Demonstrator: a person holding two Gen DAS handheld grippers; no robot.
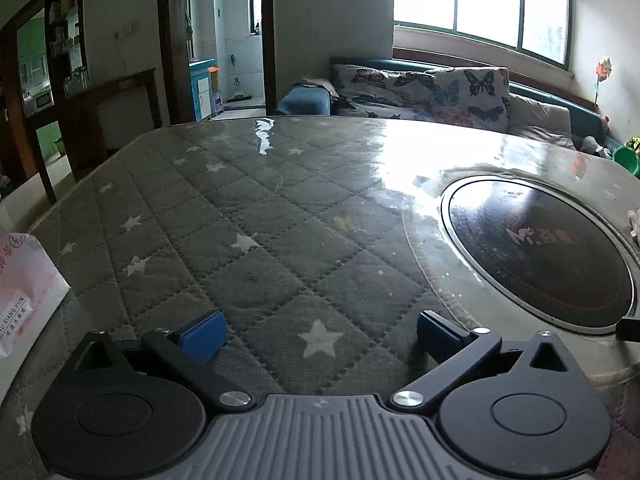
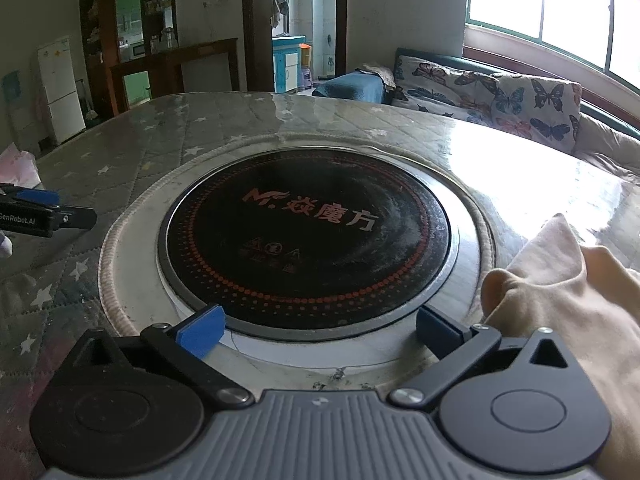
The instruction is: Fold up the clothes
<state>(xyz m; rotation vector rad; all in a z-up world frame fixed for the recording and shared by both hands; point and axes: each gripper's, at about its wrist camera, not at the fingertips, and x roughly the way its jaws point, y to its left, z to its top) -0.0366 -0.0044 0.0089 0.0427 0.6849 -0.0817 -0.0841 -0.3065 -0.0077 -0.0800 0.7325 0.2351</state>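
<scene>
With nothing yet to grip, both the left claw (image 1: 320, 334) and right claw (image 2: 320, 330) hang released over the bench (image 1: 280, 208), the cream garment (image 2: 560, 292) bunched just right of the round cooktop (image 2: 308, 236).

A grey quilted cover (image 1: 248, 216) with a diamond stitch pattern and scattered white stars is seen over the surface. A black round hob (image 2: 304, 236), ringed with orange dots and marked in orange characters, is framed by a silver rim. A pale peach-cream garment (image 2: 568, 292) is noted at the right edge. Blue pads on black fingers are shown on the left tool (image 1: 320, 334) and the right tool (image 2: 320, 330), each with a grey ribbed body. Cushions (image 1: 440, 92) are printed with butterflies in black, blue and orange on off-white. A white-and-pink bag (image 1: 24, 292) carries red print.
</scene>
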